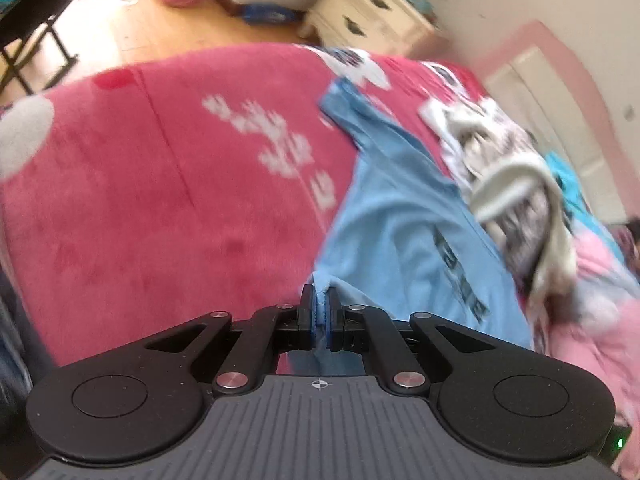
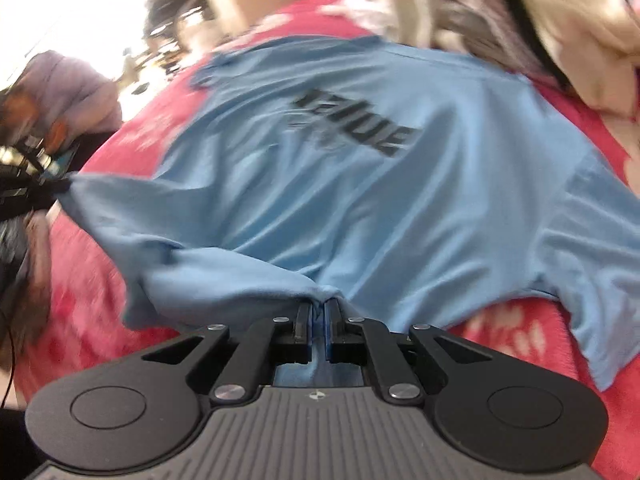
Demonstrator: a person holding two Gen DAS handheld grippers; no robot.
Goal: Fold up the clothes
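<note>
A light blue T-shirt [image 1: 404, 216] with dark lettering lies spread on a red blanket [image 1: 168, 200]. My left gripper [image 1: 320, 300] is shut on a bunched edge of the shirt. In the right wrist view the same blue T-shirt [image 2: 360, 184] fills the middle, print side up. My right gripper [image 2: 319, 310] is shut on another bunched edge of it. At the far left of that view the left gripper [image 2: 48, 184] pinches a stretched corner of the shirt.
A pile of white, grey and cream clothes [image 1: 516, 184] lies on the bed right of the shirt, with pink and teal items beyond; it also shows in the right wrist view [image 2: 520, 20]. A cream dresser [image 1: 368, 12] and wooden floor [image 1: 132, 28] lie past the bed.
</note>
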